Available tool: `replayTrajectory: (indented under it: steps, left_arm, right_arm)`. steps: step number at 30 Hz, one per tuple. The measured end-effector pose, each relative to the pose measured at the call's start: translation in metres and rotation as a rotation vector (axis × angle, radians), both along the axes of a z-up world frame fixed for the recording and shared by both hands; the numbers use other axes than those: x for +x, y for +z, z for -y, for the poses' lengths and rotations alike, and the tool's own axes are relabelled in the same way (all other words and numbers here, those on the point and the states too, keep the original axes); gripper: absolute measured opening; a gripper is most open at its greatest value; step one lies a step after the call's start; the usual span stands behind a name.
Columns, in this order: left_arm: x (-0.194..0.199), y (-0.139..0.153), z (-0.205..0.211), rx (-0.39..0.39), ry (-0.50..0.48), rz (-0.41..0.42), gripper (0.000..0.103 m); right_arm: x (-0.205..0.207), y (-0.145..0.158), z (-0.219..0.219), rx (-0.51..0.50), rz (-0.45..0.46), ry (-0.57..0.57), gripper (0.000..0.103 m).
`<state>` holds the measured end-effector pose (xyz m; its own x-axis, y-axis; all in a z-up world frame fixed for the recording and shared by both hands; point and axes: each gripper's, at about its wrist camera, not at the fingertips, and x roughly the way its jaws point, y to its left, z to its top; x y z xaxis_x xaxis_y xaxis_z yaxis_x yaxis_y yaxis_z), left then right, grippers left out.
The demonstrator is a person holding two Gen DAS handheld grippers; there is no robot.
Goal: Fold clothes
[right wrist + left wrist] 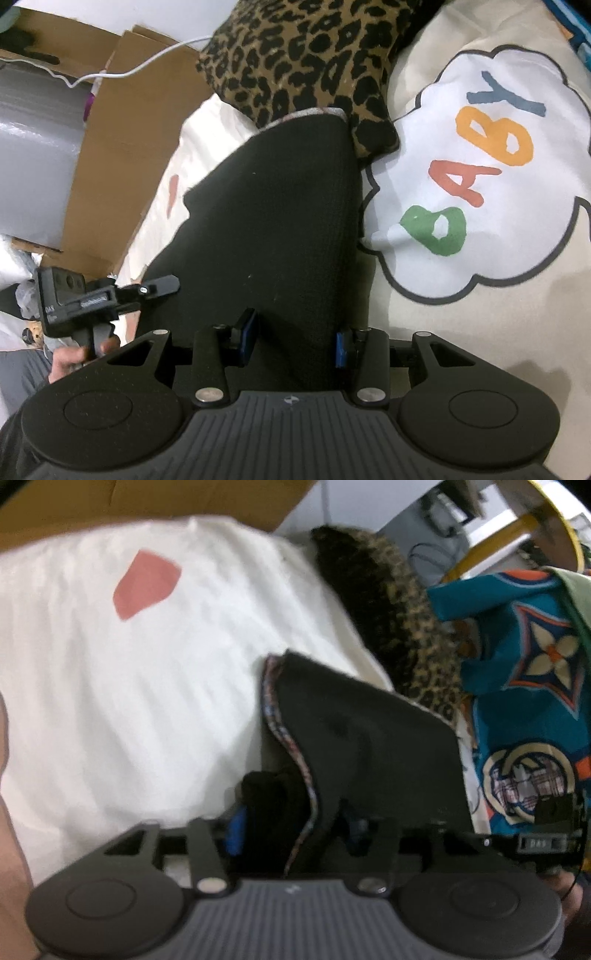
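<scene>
Pinched black garment (280, 206) firmly in right tool (293, 345) beside leopard cushion (306, 55); left tool (291, 830) half-open around its hem, should have closed squarely.

Your left wrist camera is looking steeply down, very near the black garment (369, 746), with white bedding (129, 683) beyond. Your right wrist camera is facing down the same garment (273, 221) (both are also catching the leopard-print cloth (306, 55)).

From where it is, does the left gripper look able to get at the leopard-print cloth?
Probably not directly: the black garment lies between the left gripper and the leopard-print cloth, draped across the jaws, so it would need clearing or reaching over first.
</scene>
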<state>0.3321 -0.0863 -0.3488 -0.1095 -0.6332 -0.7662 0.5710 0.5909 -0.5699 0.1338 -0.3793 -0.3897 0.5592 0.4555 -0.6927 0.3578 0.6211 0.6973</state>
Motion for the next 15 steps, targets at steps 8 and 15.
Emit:
replayTrajectory:
  steps: [8, 15]
  left_arm:
    - [0.027, -0.013, 0.014, -0.098, -0.097, -0.147, 0.089]
    - [0.034, -0.017, 0.03, -0.11, -0.217, -0.21, 0.097]
  right_arm:
    - [0.005, -0.011, 0.007, 0.07, -0.017, -0.01, 0.042]
    - [0.009, -0.022, 0.013, 0.15, -0.019, -0.044, 0.042]
